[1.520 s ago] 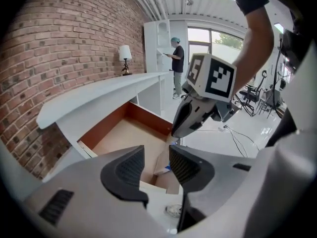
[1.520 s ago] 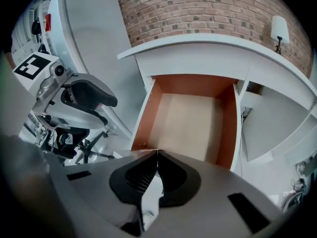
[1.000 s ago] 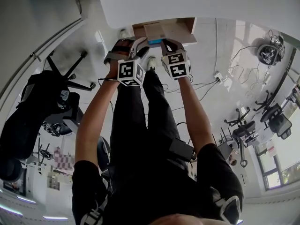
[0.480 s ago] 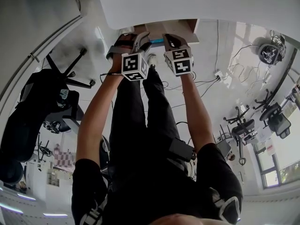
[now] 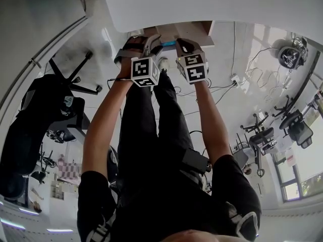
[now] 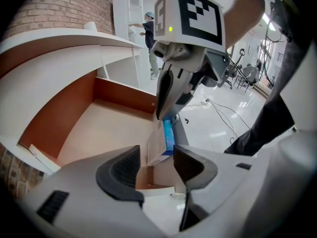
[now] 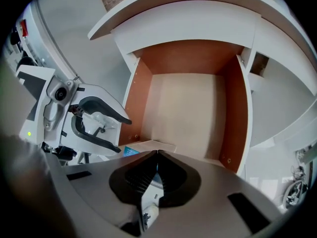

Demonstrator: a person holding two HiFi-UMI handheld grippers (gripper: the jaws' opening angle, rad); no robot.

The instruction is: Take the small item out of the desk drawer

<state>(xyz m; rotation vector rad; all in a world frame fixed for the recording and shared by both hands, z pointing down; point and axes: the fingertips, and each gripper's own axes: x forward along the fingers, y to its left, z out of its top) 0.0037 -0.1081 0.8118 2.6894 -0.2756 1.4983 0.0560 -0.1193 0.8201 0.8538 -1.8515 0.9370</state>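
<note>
White laminate desk top (image 5: pixel 202 4) overhangs everything. Below it a wooden drawer with brown walls and a pale floor (image 7: pixel 183 108) stands pulled out, so both tools can come in from the front. No other contents show on the floor.

Right gripper (image 7: pixel 157 157): jaws pressed together on a thin edge of the small white-and-blue cardboard box (image 6: pixel 161 143). A pinch on the narrow side probably suits so flat an item.

The box sits at the drawer's front edge, level with the rim. I cannot tell whether its underside touches the front lip.

Left gripper (image 6: pixel 154 163): jaws opening, pads wide apart. The box shows in the gap beyond them, and neither pad touches it. Judged: the left leaves the load to the right, which then carries the box clear alone.
</note>
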